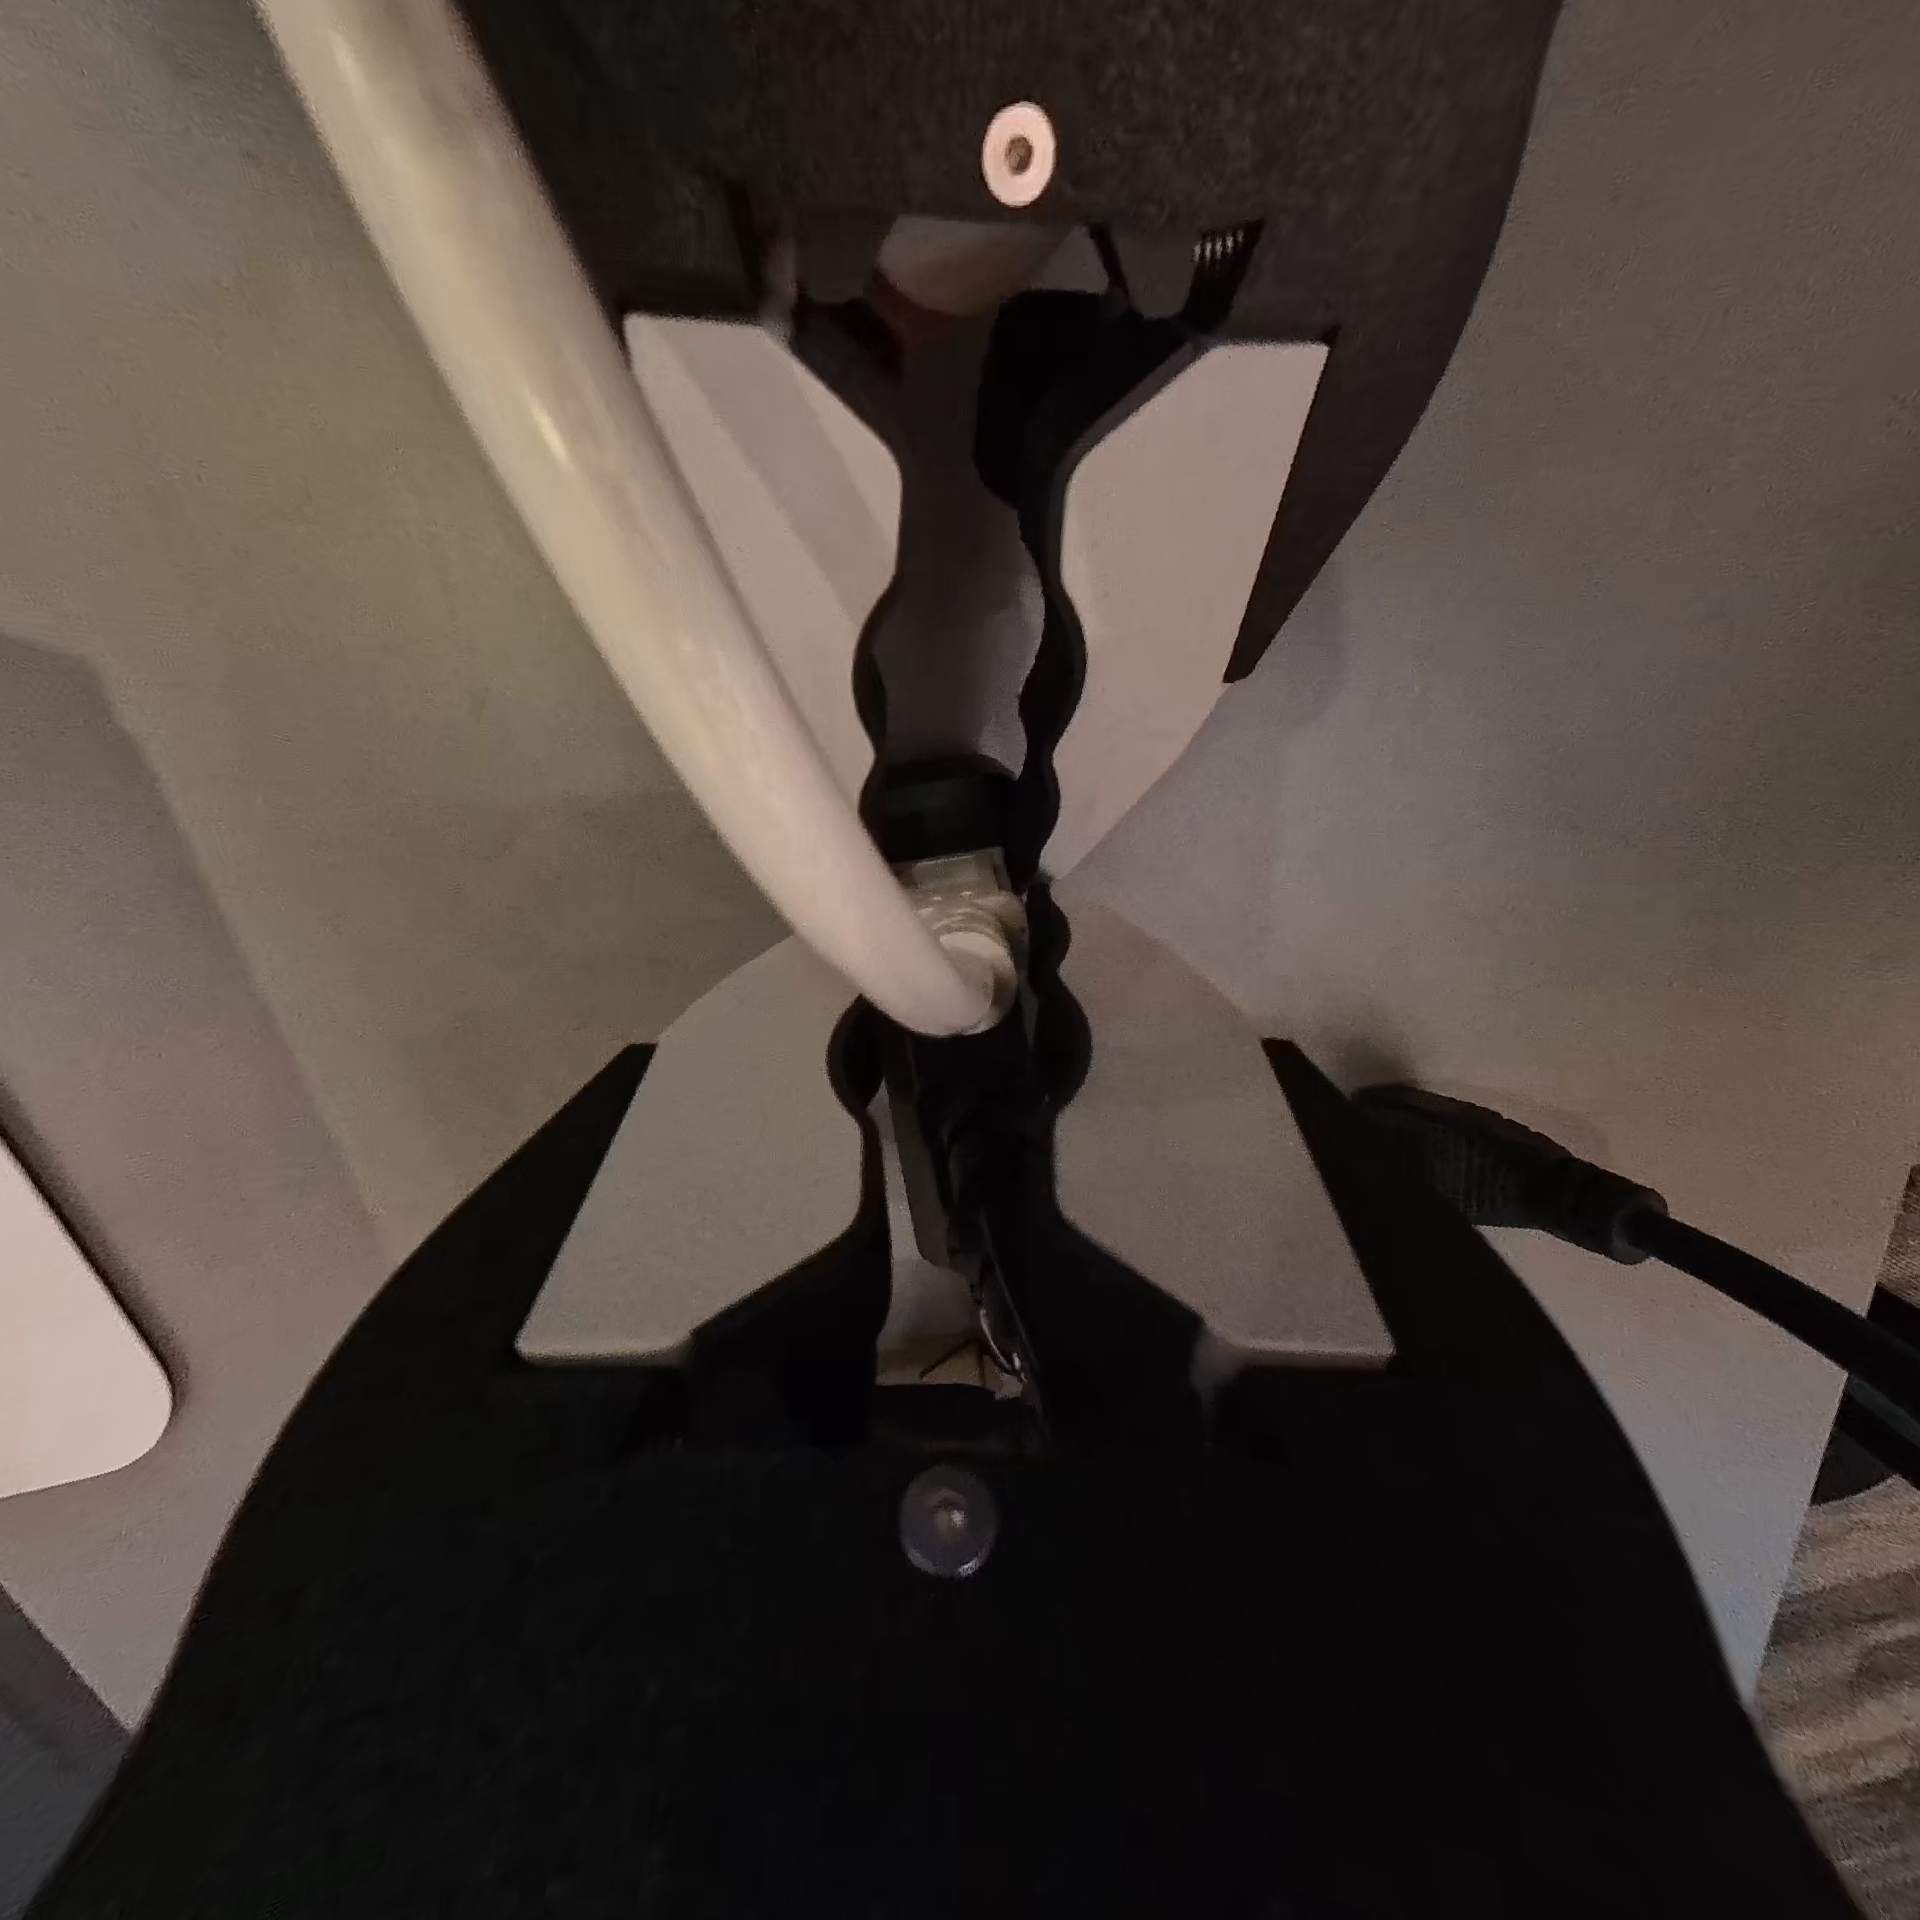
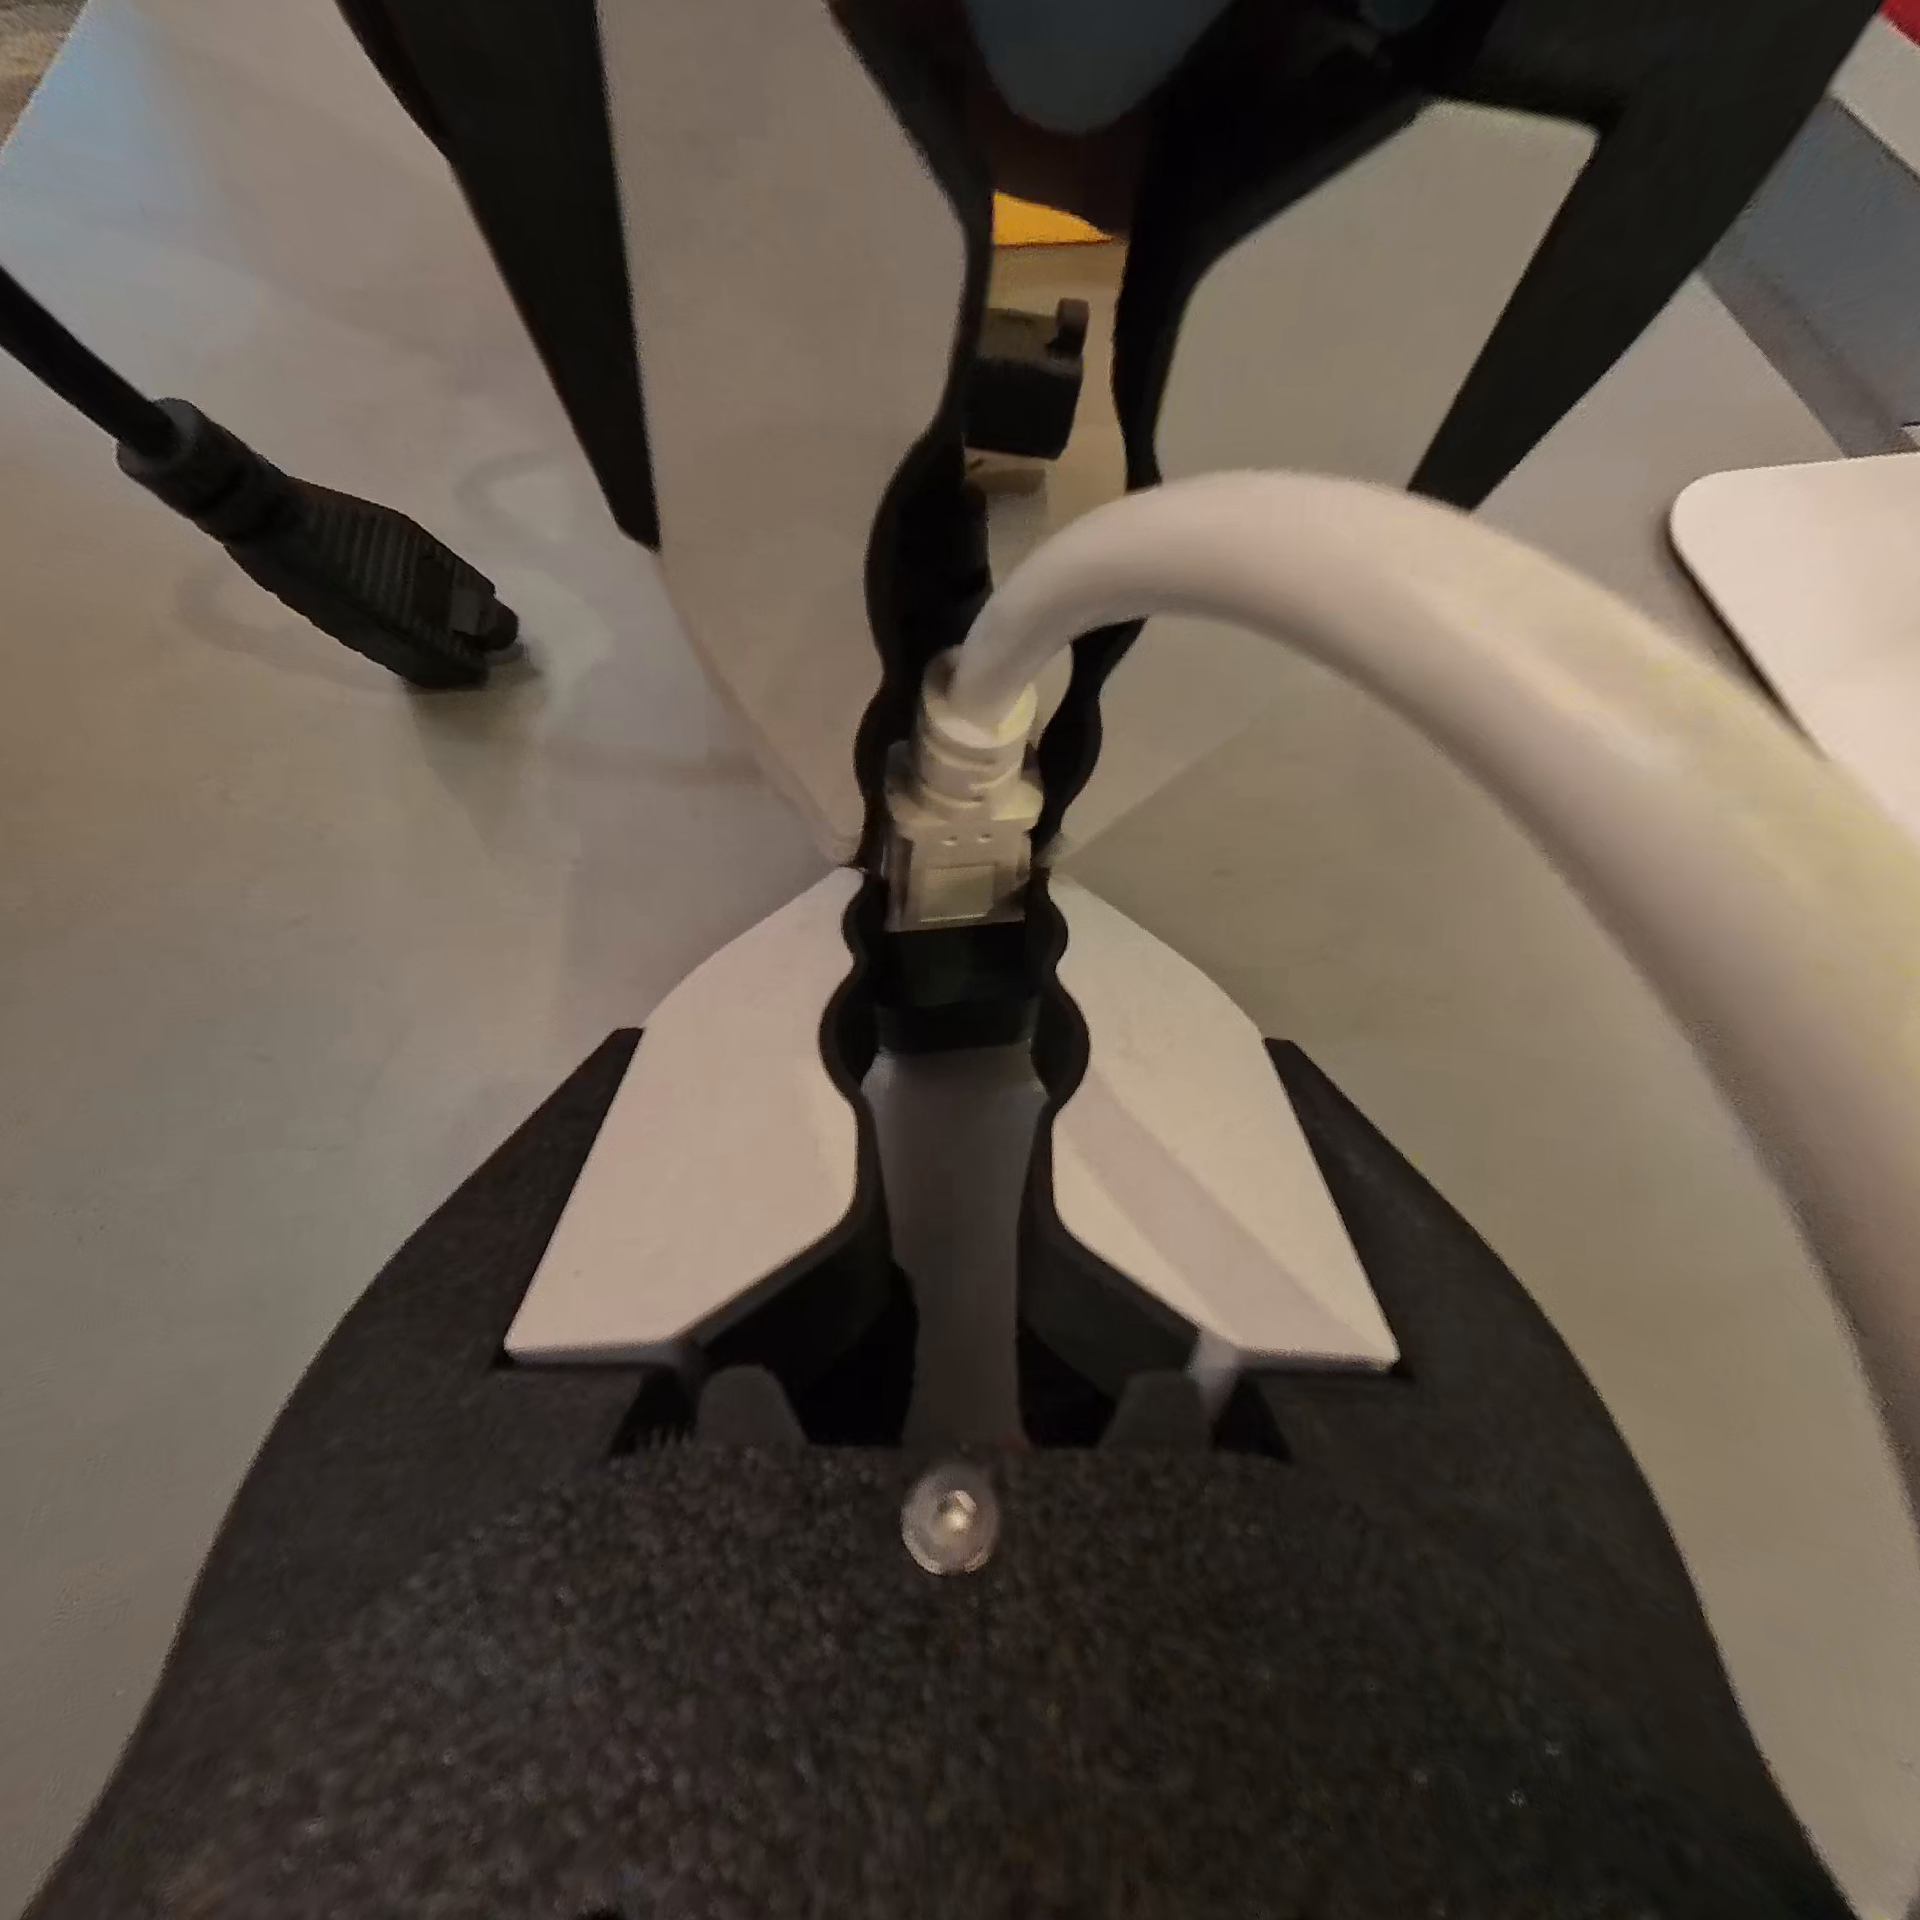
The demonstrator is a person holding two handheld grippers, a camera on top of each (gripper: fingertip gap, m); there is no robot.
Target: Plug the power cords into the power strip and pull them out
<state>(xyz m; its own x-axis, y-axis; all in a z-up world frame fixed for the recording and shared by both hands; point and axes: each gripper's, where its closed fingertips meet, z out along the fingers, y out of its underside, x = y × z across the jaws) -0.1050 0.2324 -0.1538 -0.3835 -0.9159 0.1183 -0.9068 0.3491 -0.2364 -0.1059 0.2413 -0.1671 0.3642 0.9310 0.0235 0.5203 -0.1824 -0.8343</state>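
My two grippers meet tip to tip over a pale table. My right gripper [image 2: 954, 883] is shut on a small black socket block [image 2: 954, 987]. A white plug [image 2: 961, 831] sits with its end in that block. Its thick white cord [image 2: 1455, 623] arcs off to the right. My left gripper [image 1: 958, 920] is shut on the cord end of the white plug [image 1: 961, 935], and the cord [image 1: 582, 499] rises to the upper left. The right gripper [image 1: 966, 821] shows opposite in the left wrist view, with the black block [image 1: 935, 805]. No power strip is in view.
A loose black plug [image 2: 384, 592] with its black cord lies on the table [image 2: 260, 935]; it also shows in the left wrist view [image 1: 1475, 1164]. A flat white slab [image 2: 1818, 623] lies at the right. A small black connector [image 2: 1023, 395] sits behind the left gripper. Carpet [image 1: 1849, 1662] shows past the table edge.
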